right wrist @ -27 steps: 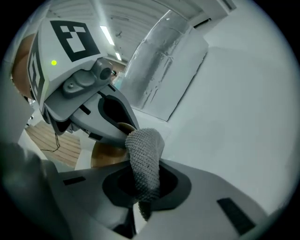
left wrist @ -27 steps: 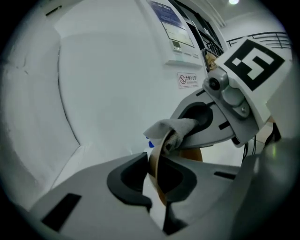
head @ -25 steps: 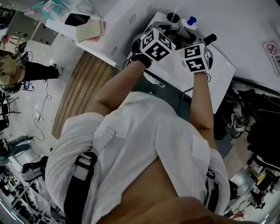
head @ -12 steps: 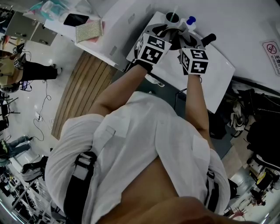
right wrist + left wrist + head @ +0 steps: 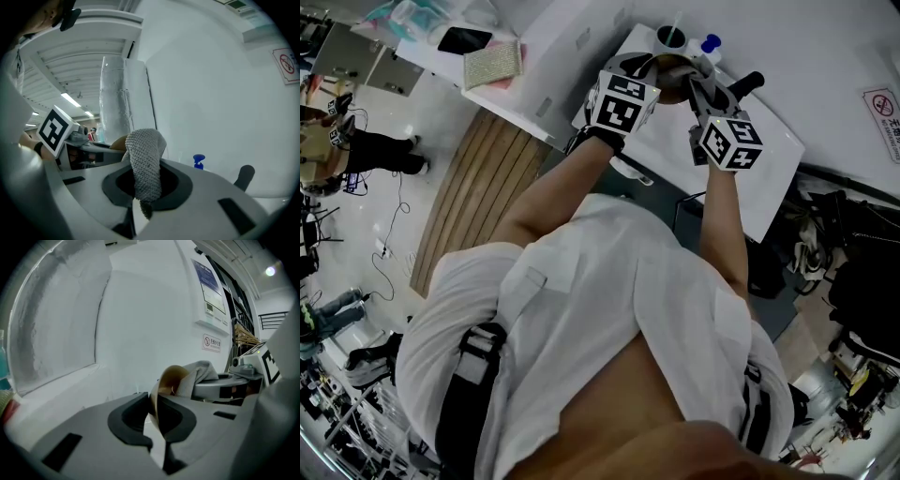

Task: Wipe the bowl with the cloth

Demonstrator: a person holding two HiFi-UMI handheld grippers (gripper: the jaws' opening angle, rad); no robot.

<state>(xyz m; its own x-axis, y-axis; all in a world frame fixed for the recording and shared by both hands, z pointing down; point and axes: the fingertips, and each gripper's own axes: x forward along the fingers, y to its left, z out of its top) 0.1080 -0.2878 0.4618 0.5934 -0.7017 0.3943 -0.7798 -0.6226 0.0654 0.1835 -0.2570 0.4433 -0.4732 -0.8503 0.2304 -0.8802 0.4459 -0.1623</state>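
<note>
Left hand-held gripper (image 5: pixel 153 409) is pinching the thin rim of a tan bowl (image 5: pixel 169 379), jaws pressed onto the wall from both sides. It's holding the bowl tipped up on edge, and I'm guessing that's so the open side is facing the other hand. I can't tell whether the bowl's bottom is resting on anything.

Right hand-held gripper (image 5: pixel 143 183) is clamping down on a grey knitted cloth (image 5: pixel 146 154). It's gripping low on the fabric, so a bunched wad is sticking up past the jaws, and that looks like the bit meant for rubbing. In the left gripper view that wad is poking into the bowl's opening, so I'd say the wiping is under way rather than just being set up.

From the head view, both grippers are working close together over the far end of the white worktop (image 5: pixel 769 155). Past them there's a cup with a straw (image 5: pixel 671 37), a blue-capped bottle (image 5: pixel 199 161) and some black handle (image 5: pixel 244 176), all near but apart from the bowl.

The one thing I'd be watching is that thin rim slipping if the cloth pushes hard.
</note>
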